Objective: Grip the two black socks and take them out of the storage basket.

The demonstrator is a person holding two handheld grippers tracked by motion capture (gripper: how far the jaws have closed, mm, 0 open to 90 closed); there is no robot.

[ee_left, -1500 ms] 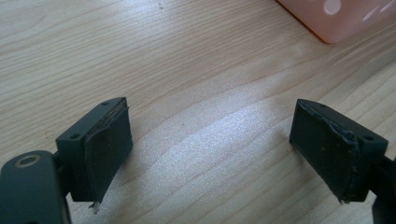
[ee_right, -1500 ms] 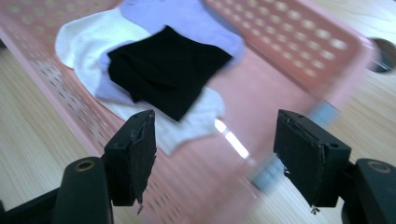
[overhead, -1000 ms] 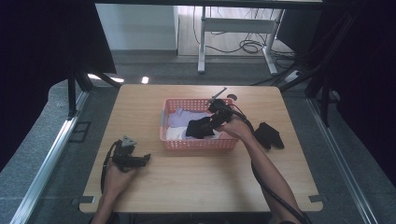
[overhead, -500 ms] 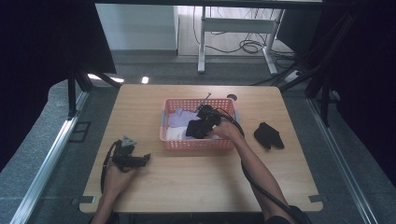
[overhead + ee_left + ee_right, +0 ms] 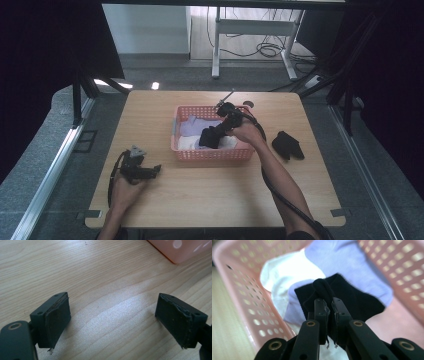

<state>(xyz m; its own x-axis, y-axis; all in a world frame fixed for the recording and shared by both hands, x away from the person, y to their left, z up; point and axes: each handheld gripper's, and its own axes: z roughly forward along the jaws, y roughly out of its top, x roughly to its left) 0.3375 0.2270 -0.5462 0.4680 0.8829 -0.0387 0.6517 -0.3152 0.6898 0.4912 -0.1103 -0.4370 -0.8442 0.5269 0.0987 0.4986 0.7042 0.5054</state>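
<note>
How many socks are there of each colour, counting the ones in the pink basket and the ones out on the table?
Black: 2, one pinched in the right gripper over the basket, one dark bundle on the table, which may be more than one sock
White: 1
Lilac: 1
Total: 4 that I can tell apart

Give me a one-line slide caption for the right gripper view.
Right gripper pinches a black sock above the pink basket.

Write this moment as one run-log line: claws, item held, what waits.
right claw: shut on black sock over basket | left claw: open, on table | other black sock: beside basket
</note>
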